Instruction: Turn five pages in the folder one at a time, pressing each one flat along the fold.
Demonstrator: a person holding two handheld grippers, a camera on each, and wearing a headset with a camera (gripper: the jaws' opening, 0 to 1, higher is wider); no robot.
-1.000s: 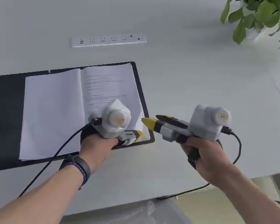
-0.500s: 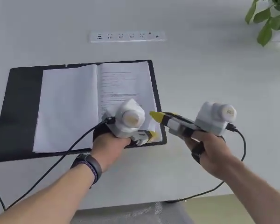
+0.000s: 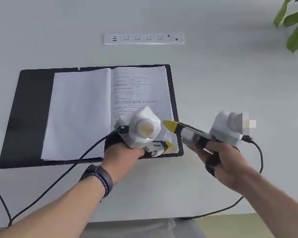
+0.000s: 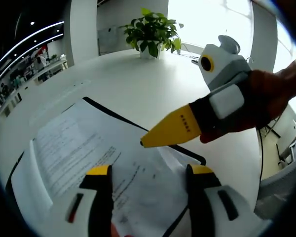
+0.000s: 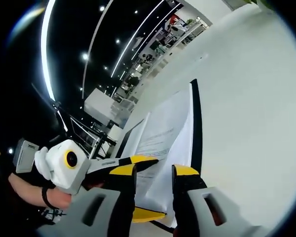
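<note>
A black folder lies open and flat on the white table, its spread holding white pages: the left page looks blank, the right page carries lines of small printed text, and the dark cover shows as a border around them.

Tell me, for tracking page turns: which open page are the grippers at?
The right page, the printed one: the left gripper and right gripper are at its lower right corner. The left page looks blank.
</note>
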